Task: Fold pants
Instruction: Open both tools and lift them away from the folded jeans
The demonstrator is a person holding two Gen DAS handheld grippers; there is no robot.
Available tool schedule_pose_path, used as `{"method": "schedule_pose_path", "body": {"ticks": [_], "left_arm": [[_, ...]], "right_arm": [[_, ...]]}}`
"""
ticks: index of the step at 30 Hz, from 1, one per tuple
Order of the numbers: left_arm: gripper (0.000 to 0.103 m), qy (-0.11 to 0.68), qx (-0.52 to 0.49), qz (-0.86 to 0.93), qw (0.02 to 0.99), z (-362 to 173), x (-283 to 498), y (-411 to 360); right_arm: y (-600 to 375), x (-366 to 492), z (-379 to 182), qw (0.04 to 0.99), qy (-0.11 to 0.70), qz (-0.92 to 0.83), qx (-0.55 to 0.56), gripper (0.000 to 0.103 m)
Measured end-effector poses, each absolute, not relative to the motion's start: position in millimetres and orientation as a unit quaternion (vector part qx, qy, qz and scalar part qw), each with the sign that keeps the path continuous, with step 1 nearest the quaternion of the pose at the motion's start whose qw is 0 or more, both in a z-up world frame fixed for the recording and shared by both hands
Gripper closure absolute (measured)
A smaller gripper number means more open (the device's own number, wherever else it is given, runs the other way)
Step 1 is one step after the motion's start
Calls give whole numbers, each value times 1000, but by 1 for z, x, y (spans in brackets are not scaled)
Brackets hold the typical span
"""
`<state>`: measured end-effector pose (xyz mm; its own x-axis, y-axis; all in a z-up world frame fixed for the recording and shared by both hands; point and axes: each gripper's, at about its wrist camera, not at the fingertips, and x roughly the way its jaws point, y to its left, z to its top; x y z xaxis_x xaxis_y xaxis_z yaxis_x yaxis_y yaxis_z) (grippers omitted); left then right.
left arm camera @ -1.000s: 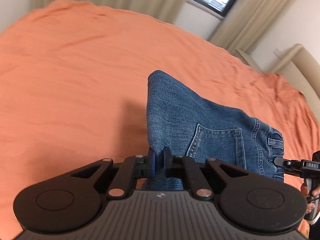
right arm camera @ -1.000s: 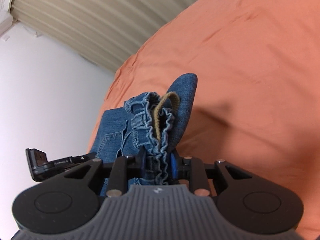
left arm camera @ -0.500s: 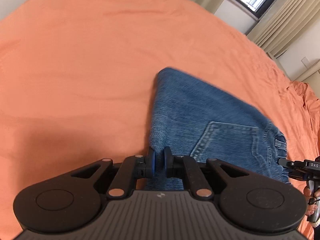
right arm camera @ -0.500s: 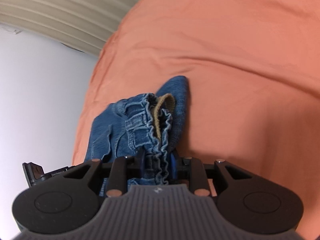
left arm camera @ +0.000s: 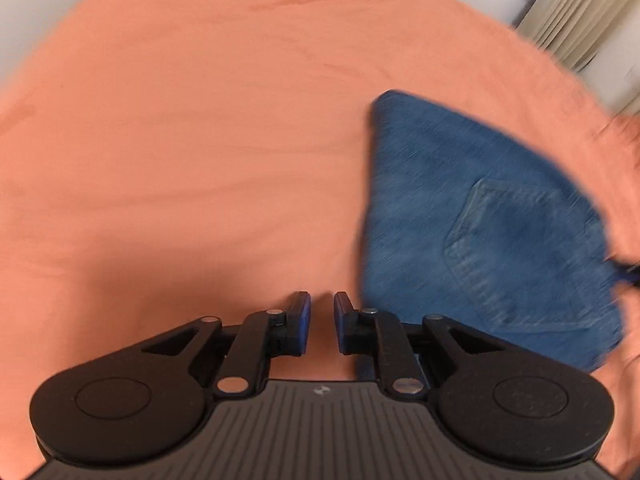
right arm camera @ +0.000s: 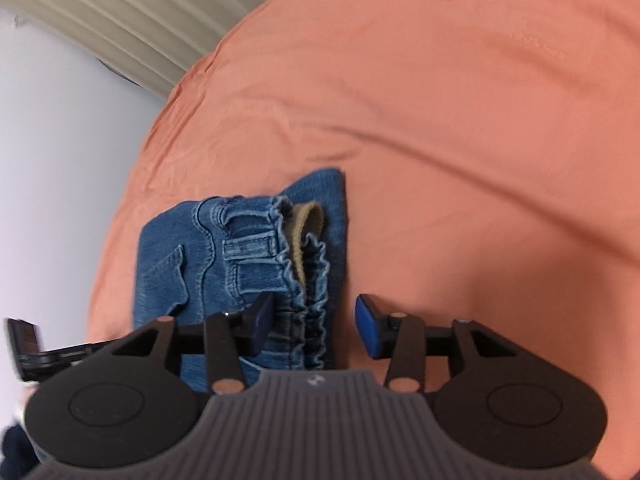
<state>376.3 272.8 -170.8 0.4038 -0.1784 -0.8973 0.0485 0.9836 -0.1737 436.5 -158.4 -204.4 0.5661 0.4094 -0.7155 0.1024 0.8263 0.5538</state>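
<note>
My two grippers are black with ribbed grey bodies; my left gripper [left arm camera: 321,322] and my right gripper [right arm camera: 315,326] carry bright blue finger pads [right arm camera: 369,330]. The pants [left arm camera: 484,224] are mid-blue denim with paler stitching, and a tan inner waistband [right arm camera: 306,226] shows. The bedsheet [left arm camera: 180,140] is plain orange. The curtains [right arm camera: 120,20] are beige, the wall [right arm camera: 52,168] white.

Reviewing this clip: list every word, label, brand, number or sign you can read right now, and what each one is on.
No text is readable in either view.
Left gripper: a small pale emblem on its grey body, no letters.
Right gripper: the same kind of emblem, no letters.
Black device at the right wrist view's left edge: any print is too blurred to read.
Jeans: no legible tag.
</note>
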Motion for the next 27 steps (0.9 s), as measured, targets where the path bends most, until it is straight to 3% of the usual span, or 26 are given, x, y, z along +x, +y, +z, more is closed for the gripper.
{"method": "schedule_pose_path", "body": {"ticks": [6,11,15,19,27], "left_arm": [[85,479,-70,-109,868,-134,335,259],[84,508,20,-106,855,-155,330,218],[79,522,60,-72,848,-170,329,215],[79,491,53,-65,867,-129,319,224],[77,404,154,-59,900,1,277,222]], "right_arm": [[-125,374,-148,905,387,106,143,63],[-75,341,-153,923,373,92,9,65],[-76,345,-182,903,425,66,18,66],[-81,341,-160,908,413,67,30,64],[-57,302,-69,937,341,77,17,31]]}}
